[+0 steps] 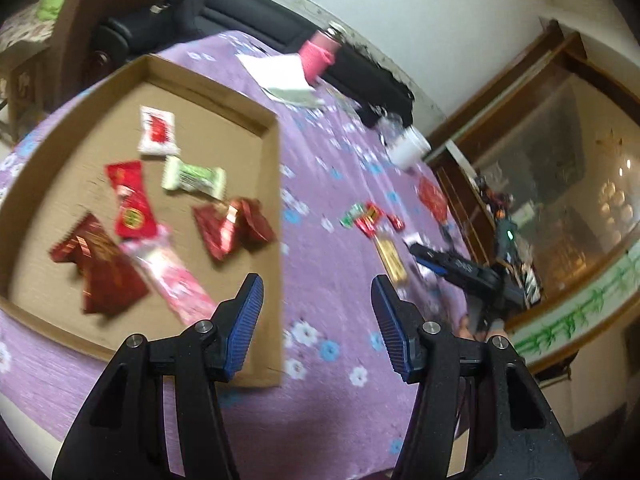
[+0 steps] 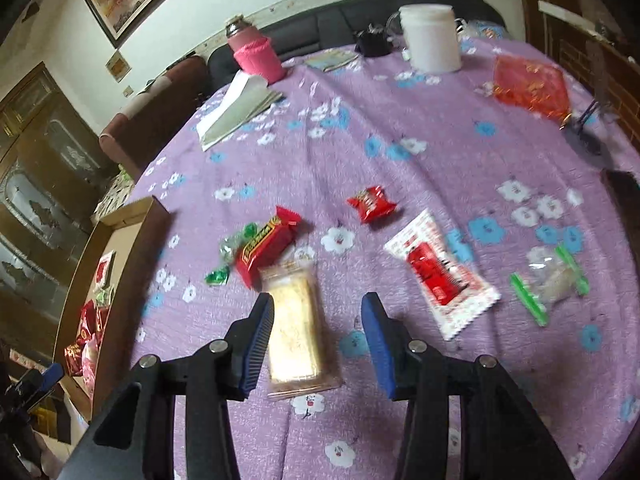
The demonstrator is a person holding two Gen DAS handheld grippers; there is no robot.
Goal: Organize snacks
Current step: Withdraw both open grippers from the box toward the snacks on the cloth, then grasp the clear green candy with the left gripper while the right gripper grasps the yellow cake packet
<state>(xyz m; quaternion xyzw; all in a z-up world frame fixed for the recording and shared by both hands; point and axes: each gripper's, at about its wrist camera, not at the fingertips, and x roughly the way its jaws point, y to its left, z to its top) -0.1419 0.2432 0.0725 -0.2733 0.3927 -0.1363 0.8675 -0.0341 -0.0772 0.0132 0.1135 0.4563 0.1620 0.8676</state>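
Observation:
A shallow cardboard tray (image 1: pixel 276 184) on the purple flowered tablecloth holds several wrapped snacks, among them a red packet (image 1: pixel 134 208) and a green-and-white one (image 1: pixel 194 176). My left gripper (image 1: pixel 318 320) is open and empty above the tray's near right corner. My right gripper (image 2: pixel 318 340) is open, its fingers either side of a clear-wrapped yellow cake bar (image 2: pixel 294 328) lying on the cloth. Loose snacks lie beyond it: a red bar (image 2: pixel 266 250), a small red packet (image 2: pixel 370 202), a white-and-red packet (image 2: pixel 440 276), a clear green-edged packet (image 2: pixel 554 280). The tray (image 2: pixel 132 216) is at the left.
A white cup (image 2: pixel 432 38), a pink-sleeved bottle (image 2: pixel 256 54), folded papers (image 2: pixel 236 110) and a red mesh bag (image 2: pixel 530 86) stand at the table's far side. A dark sofa runs behind. The right gripper shows in the left wrist view (image 1: pixel 452 264).

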